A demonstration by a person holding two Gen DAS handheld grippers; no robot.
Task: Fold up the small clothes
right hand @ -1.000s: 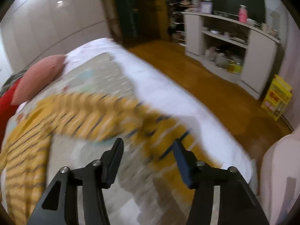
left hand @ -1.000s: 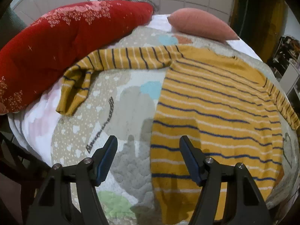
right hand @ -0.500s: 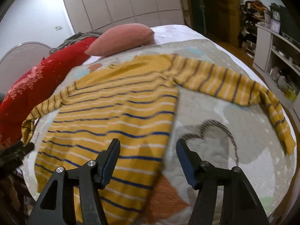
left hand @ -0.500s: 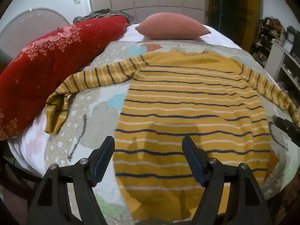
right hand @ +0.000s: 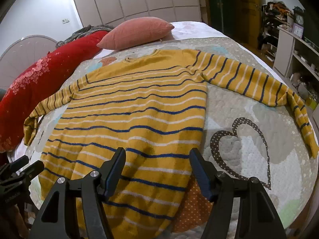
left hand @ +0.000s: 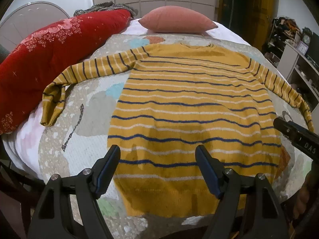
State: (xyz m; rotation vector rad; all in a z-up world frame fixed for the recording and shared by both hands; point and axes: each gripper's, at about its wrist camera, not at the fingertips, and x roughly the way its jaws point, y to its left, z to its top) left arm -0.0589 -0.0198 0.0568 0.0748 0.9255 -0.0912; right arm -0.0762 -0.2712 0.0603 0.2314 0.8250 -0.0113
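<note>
The yellow striped sweater (left hand: 191, 107) lies flat and face up on the quilt (left hand: 87, 107) that covers the bed, neckline away from me, hem toward me, both sleeves spread out to the sides. My left gripper (left hand: 157, 169) hangs above the hem near the sweater's left lower corner, its jaws released and empty, with only cloth showing in the gap below them. My right gripper (right hand: 157, 169) hangs above the hem on the other side, near the right edge of the body; its jaws are likewise apart and hold nothing. The left sleeve (left hand: 83, 75) bends down at the cuff beside the red blanket (left hand: 45, 53), which lies rolled along the bed's left side. The right sleeve (right hand: 259, 87) runs out toward the bed's right edge and droops at its end, past the dotted heart (right hand: 239, 139) sewn on the quilt. A pink pillow (left hand: 177, 22) sits beyond the neckline. Shelves (right hand: 295, 49) with small things stand off to the right of the bed.
</note>
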